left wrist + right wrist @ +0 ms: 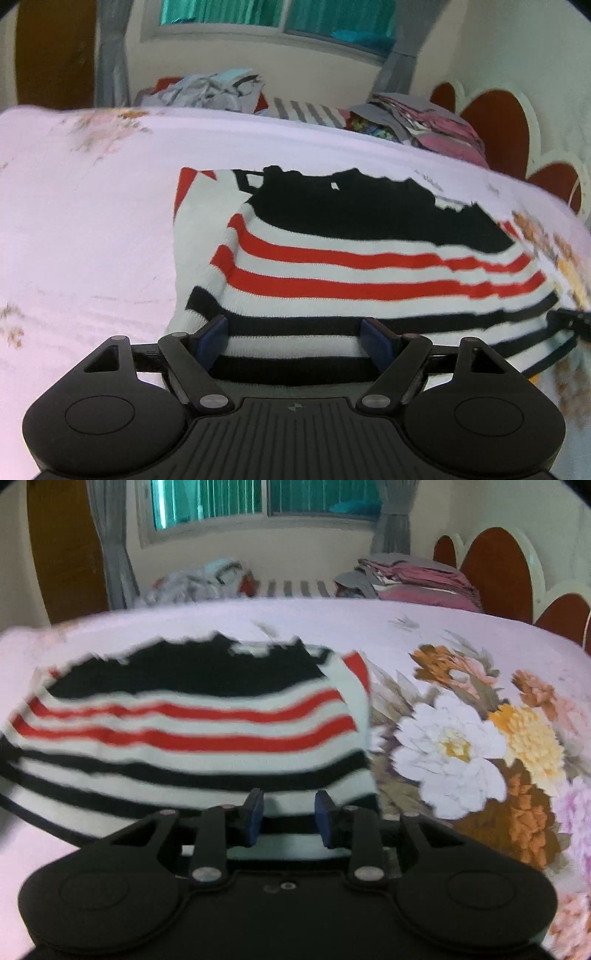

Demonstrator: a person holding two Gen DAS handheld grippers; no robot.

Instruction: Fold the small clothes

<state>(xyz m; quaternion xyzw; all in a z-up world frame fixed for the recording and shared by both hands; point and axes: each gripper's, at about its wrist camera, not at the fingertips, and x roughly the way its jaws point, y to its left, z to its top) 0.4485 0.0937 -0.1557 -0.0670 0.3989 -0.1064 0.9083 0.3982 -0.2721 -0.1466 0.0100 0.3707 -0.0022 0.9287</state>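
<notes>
A small knitted sweater (354, 258) with a black top and red, white and black stripes lies flat on the bed, sleeves folded in. It also shows in the right wrist view (192, 738). My left gripper (295, 332) is open wide, its fingers over the sweater's near hem at the left side. My right gripper (288, 808) is partly open, its fingers over the near hem close to the sweater's right corner. Neither holds the cloth. The right gripper's tip (570, 319) shows at the far right of the left wrist view.
The pale pink bedsheet (92, 221) has a large flower print (480, 746) right of the sweater. A loose pile of clothes (210, 90) and a folded stack (417, 579) lie at the far edge. A scalloped headboard (495, 568) stands at the right.
</notes>
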